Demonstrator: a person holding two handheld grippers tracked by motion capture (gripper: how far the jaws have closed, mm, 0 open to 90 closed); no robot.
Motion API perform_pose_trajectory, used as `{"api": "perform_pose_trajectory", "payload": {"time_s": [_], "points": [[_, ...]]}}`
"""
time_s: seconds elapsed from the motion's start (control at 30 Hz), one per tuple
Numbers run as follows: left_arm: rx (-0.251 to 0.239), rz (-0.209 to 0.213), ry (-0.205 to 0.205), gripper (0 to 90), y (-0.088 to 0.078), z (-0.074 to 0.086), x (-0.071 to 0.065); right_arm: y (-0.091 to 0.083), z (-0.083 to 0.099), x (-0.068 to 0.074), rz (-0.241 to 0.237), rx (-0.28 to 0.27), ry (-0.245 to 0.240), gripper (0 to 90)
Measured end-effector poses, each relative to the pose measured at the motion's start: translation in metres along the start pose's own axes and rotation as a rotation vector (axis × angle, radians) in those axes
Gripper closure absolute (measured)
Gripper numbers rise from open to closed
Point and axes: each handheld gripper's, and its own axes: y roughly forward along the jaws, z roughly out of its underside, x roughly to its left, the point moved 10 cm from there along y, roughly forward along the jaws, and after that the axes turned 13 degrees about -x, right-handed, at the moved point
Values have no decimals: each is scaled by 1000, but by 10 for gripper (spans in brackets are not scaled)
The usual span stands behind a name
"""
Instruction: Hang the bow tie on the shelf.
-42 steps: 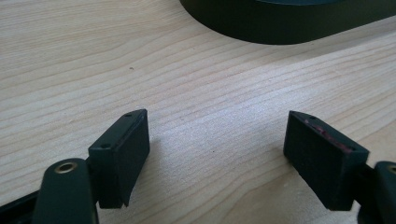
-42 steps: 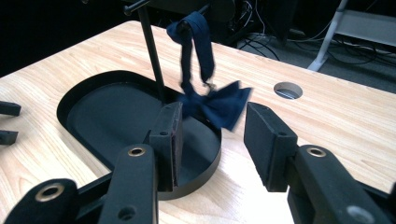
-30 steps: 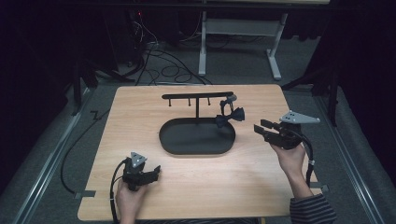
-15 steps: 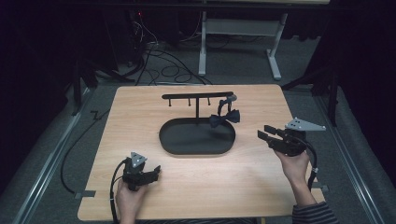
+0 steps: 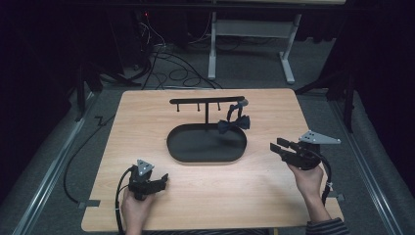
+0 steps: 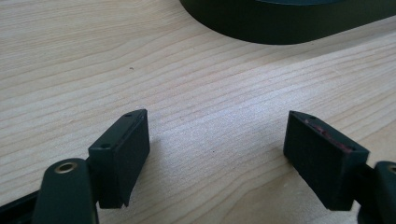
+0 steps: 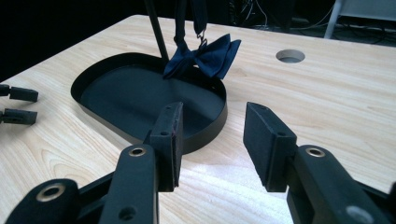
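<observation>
A dark blue bow tie (image 5: 234, 123) (image 7: 205, 57) hangs by its strap from the right end of a black T-shaped stand (image 5: 206, 101). The stand rises from a black oval tray (image 5: 182, 152) (image 7: 149, 135) at the table's middle. My right gripper (image 5: 275, 148) (image 7: 212, 142) hovers right of the tray, pointing left toward it, jaws open with nothing between them. My left gripper (image 5: 164, 178) (image 6: 217, 154) rests at the table's front left, open and empty, with the tray's wall (image 6: 280, 28) ahead of it.
The wooden table (image 5: 147, 117) has a round cable hole (image 7: 290, 56) behind the tray as the right gripper view shows it. Beyond the far edge lie cables (image 5: 166, 63) and a white desk frame (image 5: 252, 29) on grey carpet. The left gripper's jaw tips (image 7: 18, 105) show at that view's left edge.
My right gripper has drawn back from the bow tie, moving right, toward the front and lower. The bow tie hangs free on the stand. The left gripper has stayed put.
</observation>
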Motion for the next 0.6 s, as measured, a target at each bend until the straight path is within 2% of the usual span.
{"api": "perform_pose_trajectory", "payload": {"time_s": [0.6], "points": [[0,0,0,231,0,0,0,5,22,10,-40,24,39,595]]}}
